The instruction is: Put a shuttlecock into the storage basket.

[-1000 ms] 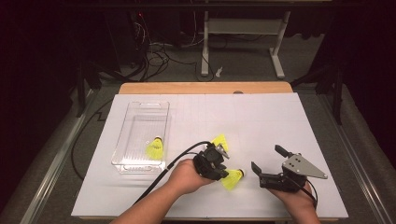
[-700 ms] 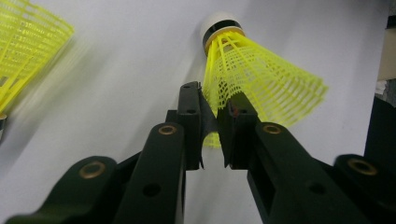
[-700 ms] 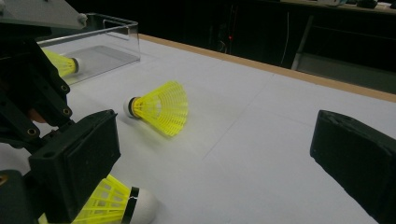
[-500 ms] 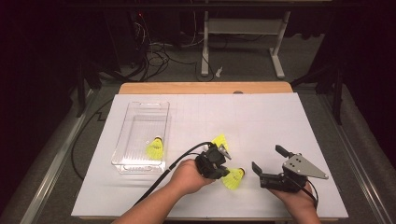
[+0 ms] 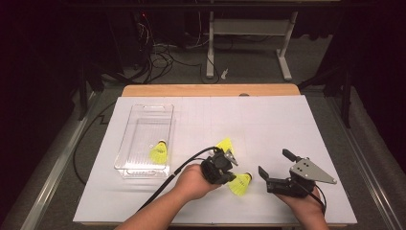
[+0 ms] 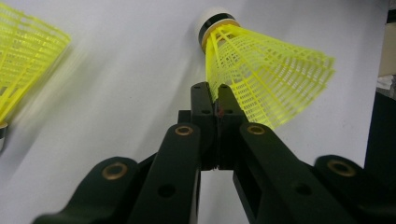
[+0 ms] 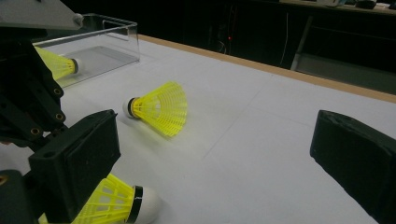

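Three yellow shuttlecocks with white corks are here. My left gripper has just been closing and is now shut on the skirt edge of the near shuttlecock, which lies on the white table sheet. A second shuttlecock lies loose just beyond it. A third rests inside the clear plastic box. My right gripper stands open to the right, with nothing between its jaws.
The white sheet covers a wooden table whose far edge shows as a tan strip. Table legs and cables are on the dark floor beyond. The left gripper's cable trails toward the near edge.
Both hands stay in place. The left gripper's jaws have drawn together at the near shuttlecock's skirt; the shuttlecocks have not shifted.
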Demonstrator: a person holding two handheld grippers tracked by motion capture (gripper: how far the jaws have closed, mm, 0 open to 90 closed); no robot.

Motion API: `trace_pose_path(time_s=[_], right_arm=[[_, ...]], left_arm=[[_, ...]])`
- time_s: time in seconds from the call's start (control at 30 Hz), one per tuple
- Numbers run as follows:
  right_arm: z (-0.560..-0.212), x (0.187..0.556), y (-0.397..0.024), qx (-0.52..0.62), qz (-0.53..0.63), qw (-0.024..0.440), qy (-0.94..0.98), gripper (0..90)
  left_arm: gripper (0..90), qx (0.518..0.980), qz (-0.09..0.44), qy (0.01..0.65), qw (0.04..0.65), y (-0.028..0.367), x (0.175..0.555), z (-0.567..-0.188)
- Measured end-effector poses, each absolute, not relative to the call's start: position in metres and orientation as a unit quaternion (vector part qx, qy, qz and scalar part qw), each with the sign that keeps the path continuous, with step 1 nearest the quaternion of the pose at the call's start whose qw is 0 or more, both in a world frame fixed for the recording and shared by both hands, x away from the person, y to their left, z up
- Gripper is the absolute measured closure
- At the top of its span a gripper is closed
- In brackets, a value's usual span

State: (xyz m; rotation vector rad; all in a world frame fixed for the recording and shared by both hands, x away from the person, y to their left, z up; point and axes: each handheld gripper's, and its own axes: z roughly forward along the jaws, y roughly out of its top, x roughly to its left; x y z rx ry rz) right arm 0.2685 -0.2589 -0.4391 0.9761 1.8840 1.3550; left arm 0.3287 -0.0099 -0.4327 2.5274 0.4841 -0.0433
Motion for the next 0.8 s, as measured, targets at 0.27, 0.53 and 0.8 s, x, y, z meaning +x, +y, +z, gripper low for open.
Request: trace_pose_path(time_s=[0.27,0.53,0.8], right_arm=[[-0.439,0.269,-0.259,0.371,0.513,0.306,0.711,2.0],[-0.439,0.269,-0.258,0.368,0.512,0.308,0.712,2.0],[-0.439,0.268,-0.258,0.368,0.513,0.308,0.712,2.0]], left_arm=[[90.0,0.941,-0.006,0.185,0.284,-0.002,0.328,-0.421],[90.0,0.941,0.009,0.187,0.281,0.010,0.329,-0.409],[90.0,0.939,0.019,0.196,0.282,0.021,0.330,-0.401]])
